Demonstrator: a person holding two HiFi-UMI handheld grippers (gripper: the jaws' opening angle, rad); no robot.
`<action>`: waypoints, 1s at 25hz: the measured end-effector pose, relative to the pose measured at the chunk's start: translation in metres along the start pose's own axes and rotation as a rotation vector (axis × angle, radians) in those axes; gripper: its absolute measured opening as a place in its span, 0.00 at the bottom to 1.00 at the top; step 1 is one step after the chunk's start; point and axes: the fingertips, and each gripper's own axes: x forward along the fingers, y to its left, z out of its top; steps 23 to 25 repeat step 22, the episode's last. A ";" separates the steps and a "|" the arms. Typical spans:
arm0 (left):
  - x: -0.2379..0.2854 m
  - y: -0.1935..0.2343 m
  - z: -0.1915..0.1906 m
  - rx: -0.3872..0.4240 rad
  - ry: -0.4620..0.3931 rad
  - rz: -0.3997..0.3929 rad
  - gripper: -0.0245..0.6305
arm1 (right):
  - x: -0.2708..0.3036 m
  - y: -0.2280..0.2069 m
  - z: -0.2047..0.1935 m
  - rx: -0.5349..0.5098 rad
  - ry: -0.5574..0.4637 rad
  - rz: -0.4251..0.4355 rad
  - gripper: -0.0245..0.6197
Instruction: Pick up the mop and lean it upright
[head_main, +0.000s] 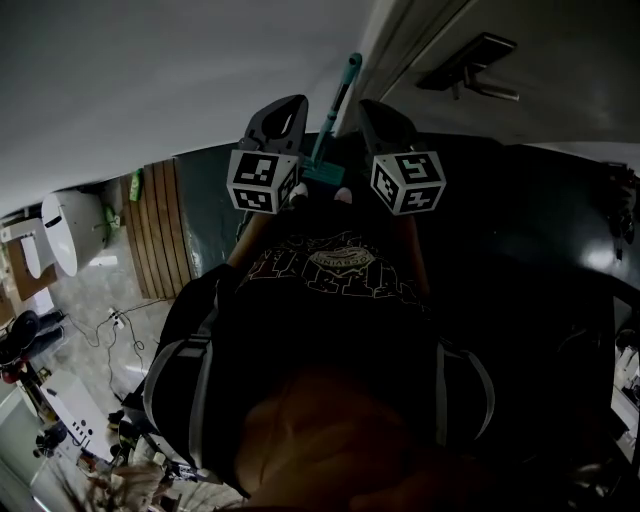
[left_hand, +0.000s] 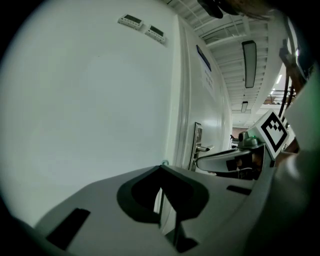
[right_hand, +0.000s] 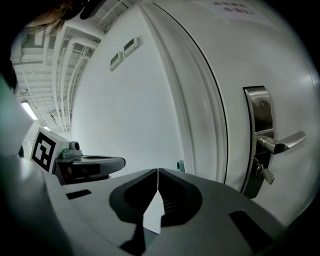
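Note:
The mop stands upright against the white wall beside the door frame; its teal handle (head_main: 341, 95) rises from a teal joint (head_main: 322, 173) between my two grippers. Only the handle's teal tip shows in the left gripper view (left_hand: 165, 162) and in the right gripper view (right_hand: 180, 165), just beyond the jaws. My left gripper (head_main: 283, 108) (left_hand: 161, 168) is shut with nothing in it, to the left of the handle. My right gripper (head_main: 378, 110) (right_hand: 158, 170) is shut and empty too, to the handle's right. Neither touches the mop. The mop's head is hidden behind my torso.
A white door with a metal lever handle (right_hand: 279, 142) (left_hand: 202, 147) is right of the mop. Two small wall panels (left_hand: 140, 26) sit high on the wall. A toilet (head_main: 66, 231), a wooden slat mat (head_main: 160, 228) and cables (head_main: 116, 326) lie at lower left.

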 end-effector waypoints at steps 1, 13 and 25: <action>0.000 -0.002 0.000 -0.002 -0.001 -0.004 0.11 | -0.001 0.000 0.000 0.002 -0.002 -0.003 0.07; -0.003 -0.015 0.000 -0.008 -0.004 -0.036 0.11 | -0.014 0.002 -0.002 0.002 -0.008 -0.019 0.07; -0.002 -0.020 -0.001 -0.010 -0.002 -0.043 0.11 | -0.018 0.000 -0.004 0.002 -0.005 -0.026 0.07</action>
